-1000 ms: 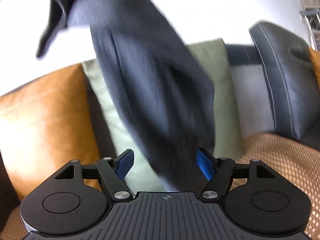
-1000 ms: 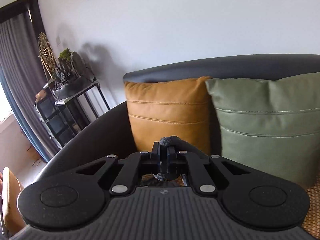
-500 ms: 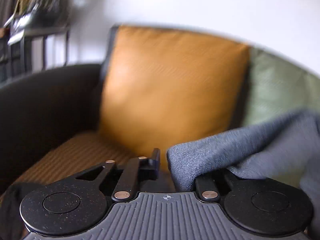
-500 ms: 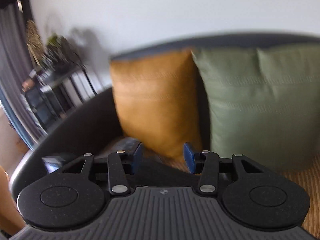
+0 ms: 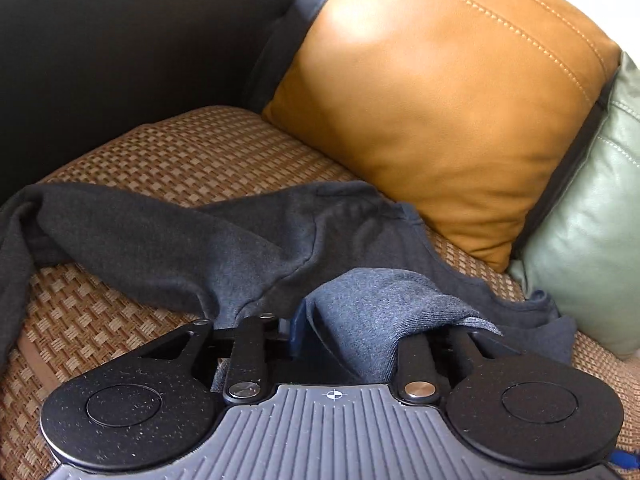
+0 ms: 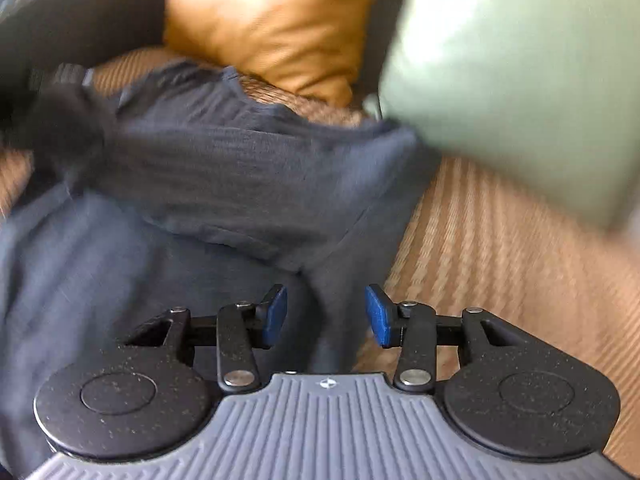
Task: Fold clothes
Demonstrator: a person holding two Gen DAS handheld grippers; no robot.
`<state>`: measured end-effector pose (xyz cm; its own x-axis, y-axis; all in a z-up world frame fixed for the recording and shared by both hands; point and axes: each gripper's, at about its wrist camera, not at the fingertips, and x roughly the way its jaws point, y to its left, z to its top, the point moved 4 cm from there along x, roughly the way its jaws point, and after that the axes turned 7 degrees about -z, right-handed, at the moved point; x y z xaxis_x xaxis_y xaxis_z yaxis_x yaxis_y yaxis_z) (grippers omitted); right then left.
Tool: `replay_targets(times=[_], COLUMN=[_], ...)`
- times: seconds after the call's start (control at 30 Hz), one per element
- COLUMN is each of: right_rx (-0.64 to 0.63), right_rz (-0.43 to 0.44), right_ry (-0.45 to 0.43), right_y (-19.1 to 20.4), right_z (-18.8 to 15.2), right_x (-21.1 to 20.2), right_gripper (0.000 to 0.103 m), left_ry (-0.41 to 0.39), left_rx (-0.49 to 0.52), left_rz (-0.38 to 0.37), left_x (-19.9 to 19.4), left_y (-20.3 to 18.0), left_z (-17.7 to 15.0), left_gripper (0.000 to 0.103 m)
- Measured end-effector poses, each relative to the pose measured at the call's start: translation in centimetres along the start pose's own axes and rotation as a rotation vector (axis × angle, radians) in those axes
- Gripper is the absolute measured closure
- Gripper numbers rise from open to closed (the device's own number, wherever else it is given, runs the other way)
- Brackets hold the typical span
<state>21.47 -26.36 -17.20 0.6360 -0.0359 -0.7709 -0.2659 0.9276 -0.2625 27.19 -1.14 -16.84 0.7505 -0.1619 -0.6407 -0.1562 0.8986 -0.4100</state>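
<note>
A dark grey garment (image 5: 200,240) lies crumpled across the woven seat mat (image 5: 192,148) of a sofa. In the left wrist view a thick fold of it fills the gap of my left gripper (image 5: 352,332) and drapes over the right finger, hiding it. The jaws are partly drawn in on that fold. The blurred right wrist view shows the same garment (image 6: 220,168) spread to the left. My right gripper (image 6: 326,312) is open just above it, with a ridge of cloth running loose between the blue pads (image 6: 276,314).
An orange leather cushion (image 5: 440,92) and a green cushion (image 5: 592,220) lean against the sofa back, close behind the garment. The dark curved armrest (image 5: 120,40) rises on the left. Bare woven mat (image 6: 500,260) shows to the right of the garment.
The garment, held up in the air a second ago, has come down onto the seat. My left gripper closed on a fold. My right gripper let go and opened. Both dropped low.
</note>
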Motion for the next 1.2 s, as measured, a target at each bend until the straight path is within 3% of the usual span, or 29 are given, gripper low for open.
replay_targets(times=[0.07, 0.2, 0.23, 0.3, 0.43, 0.5, 0.57, 0.6, 0.63, 0.8, 0.93, 1.03, 1.2], right_rx=[-0.082, -0.125, -0.126, -0.073, 0.066, 0.136, 0.205, 0.240, 0.275, 0.366, 0.336, 0.314, 0.376], right_rz=[-0.029, -0.029, -0.033, -0.037, -0.049, -0.056, -0.062, -0.065, -0.068, -0.056, -0.024, -0.006, 0.232], right_ry=[-0.031, -0.015, -0.010, 0.014, 0.057, 0.078, 0.100, 0.110, 0.121, 0.120, 0.109, 0.122, 0.062], right_y=[0.6, 0.9, 0.9, 0.0, -2.8, -4.2, -5.6, -6.2, -6.9, -8.9, -8.1, -7.7, -3.8], right_z=[0.0, 0.1, 0.2, 0.1, -0.8, -1.3, -1.7, -1.9, -2.2, -2.4, -1.6, -0.6, 2.5], right_x=[0.0, 1.6, 1.9, 2.3, 2.5, 2.5, 2.6, 2.6, 2.6, 0.8, -1.9, -2.8, -4.0], right_gripper=[0.055, 0.057, 0.065, 0.099, 0.099, 0.096, 0.080, 0.065, 0.060, 0.057, 0.052, 0.052, 0.052], left_ry=[0.003, 0.013, 0.017, 0.018, 0.040, 0.068, 0.091, 0.101, 0.109, 0.098, 0.126, 0.146, 0.161], left_rx=[-0.013, -0.018, -0.015, -0.006, 0.008, 0.027, 0.023, 0.017, 0.011, 0.000, -0.050, -0.010, 0.105], left_rz=[-0.024, -0.074, -0.086, -0.101, -0.103, -0.082, -0.067, -0.062, -0.059, -0.068, -0.099, -0.128, -0.197], left_x=[0.0, 0.0, 0.0, 0.1, 1.0, 1.8, 2.2, 2.3, 2.4, 0.5, -0.9, -2.3, -3.9], left_y=[0.1, -0.3, -0.4, -0.8, -1.2, -1.2, -0.7, -0.3, 0.2, 2.4, 4.0, 4.1, 3.1], left_z=[0.1, 0.1, 0.1, 0.1, -0.4, -1.2, -1.7, -2.0, -2.2, -2.1, -3.2, -4.4, -5.8], left_gripper=[0.060, 0.059, 0.058, 0.056, 0.050, 0.050, 0.050, 0.050, 0.050, 0.046, 0.042, 0.043, 0.035])
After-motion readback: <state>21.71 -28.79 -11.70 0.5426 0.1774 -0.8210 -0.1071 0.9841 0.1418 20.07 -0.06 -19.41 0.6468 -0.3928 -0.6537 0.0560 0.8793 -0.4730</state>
